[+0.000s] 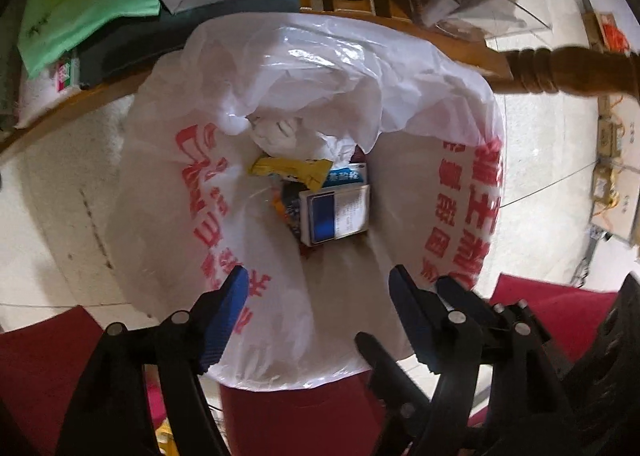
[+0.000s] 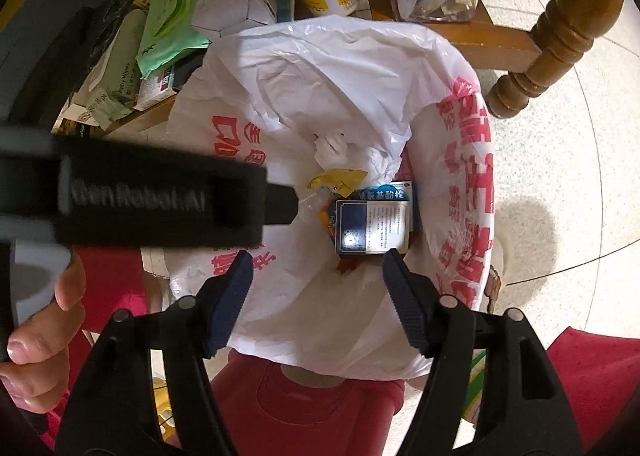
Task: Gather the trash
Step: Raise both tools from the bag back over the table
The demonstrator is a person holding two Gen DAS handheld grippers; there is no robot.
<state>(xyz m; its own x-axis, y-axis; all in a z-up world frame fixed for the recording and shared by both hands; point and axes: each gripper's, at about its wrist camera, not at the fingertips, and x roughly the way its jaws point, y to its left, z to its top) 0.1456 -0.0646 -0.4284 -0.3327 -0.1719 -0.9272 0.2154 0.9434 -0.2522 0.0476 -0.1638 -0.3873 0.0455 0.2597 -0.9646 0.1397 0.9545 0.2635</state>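
Both claws, left claw (image 1: 316,308) and right claw (image 2: 316,292), gape empty over the white red-printed plastic bag (image 1: 280,68); its slack rim could fold in, so later trash misses the blue-white carton (image 1: 334,214).

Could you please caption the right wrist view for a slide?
Open right gripper above the white bag-lined bin holding a blue-and-white box and yellow wrapper.

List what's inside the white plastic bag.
Inside the bag: a blue-and-white box on top, a yellow wrapper, crumpled white tissue and an orange packet edge. Whatever lies beneath the box is covered.
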